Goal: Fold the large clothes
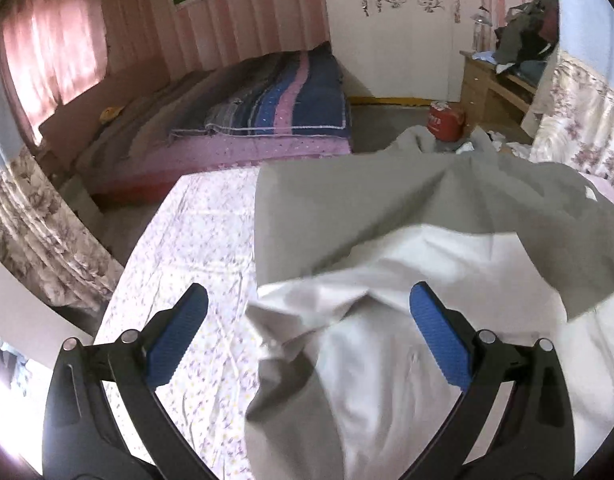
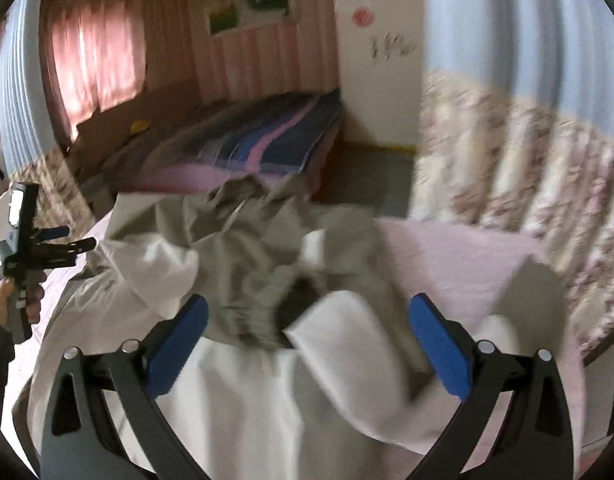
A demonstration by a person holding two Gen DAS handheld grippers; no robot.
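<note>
Garment point(image 1: 387, 208) beneath spread left gripper point(image 1: 307, 328)

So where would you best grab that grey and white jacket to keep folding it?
Probably the grey and white jacket at its loose left edge, coming from the bare floral sheet side with the open left tool. That edge lies clear of the crumpled middle.

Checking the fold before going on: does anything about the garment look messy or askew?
Yes. The grey-and-white jacket lies bunched on the bed, its grey part crumpled in a heap rather than flat. Both the left gripper and right gripper are open, holding nothing.
</note>
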